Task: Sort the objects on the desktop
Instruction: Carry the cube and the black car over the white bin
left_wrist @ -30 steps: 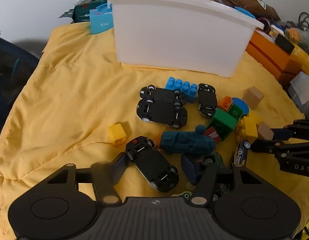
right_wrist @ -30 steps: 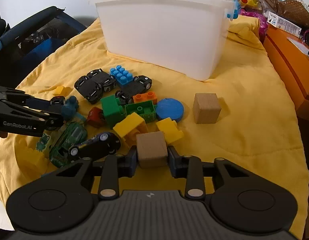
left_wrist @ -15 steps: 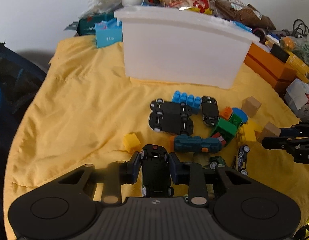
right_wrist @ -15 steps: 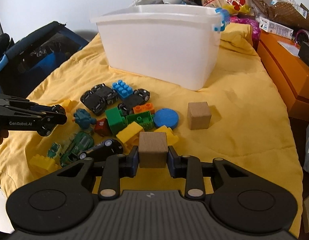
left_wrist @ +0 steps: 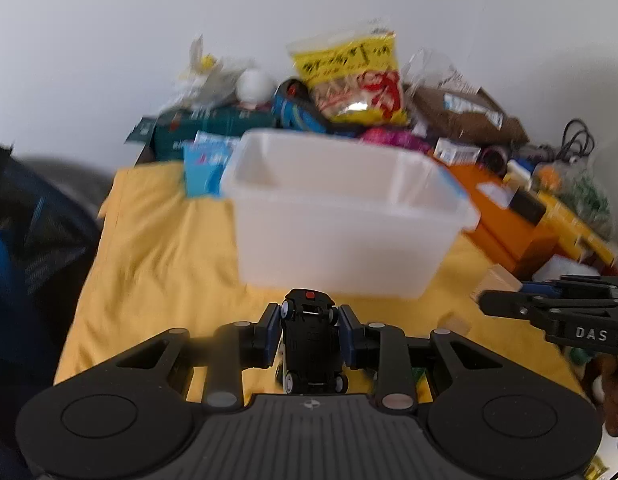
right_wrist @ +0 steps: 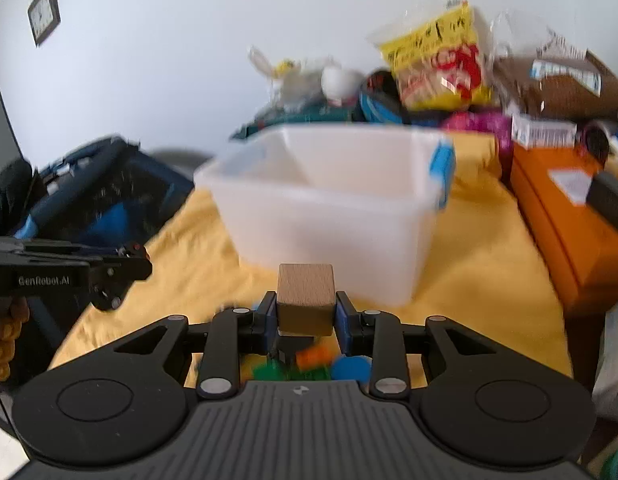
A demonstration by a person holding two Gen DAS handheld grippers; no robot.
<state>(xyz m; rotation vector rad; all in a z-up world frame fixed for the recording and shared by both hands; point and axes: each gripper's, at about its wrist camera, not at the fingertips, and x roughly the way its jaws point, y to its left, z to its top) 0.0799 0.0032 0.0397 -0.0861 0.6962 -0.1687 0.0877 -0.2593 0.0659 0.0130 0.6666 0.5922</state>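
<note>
Yellow cloth (left_wrist: 157, 248) over desk. Left hand-held gripper (left_wrist: 309, 332) pinches black toy car (left_wrist: 312, 344); right hand-held gripper (right_wrist: 306, 312) pinches wooden cube (right_wrist: 306, 298). Both short of white bin (left_wrist: 341, 232). Advice: clear the rim fully, release over the middle, one at a time.

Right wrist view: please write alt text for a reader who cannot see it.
The right gripper holds a wooden cube between its fingers, raised in front of a white plastic bin on a yellow cloth. The left gripper enters from the left edge; blurred coloured toys lie below.
</note>
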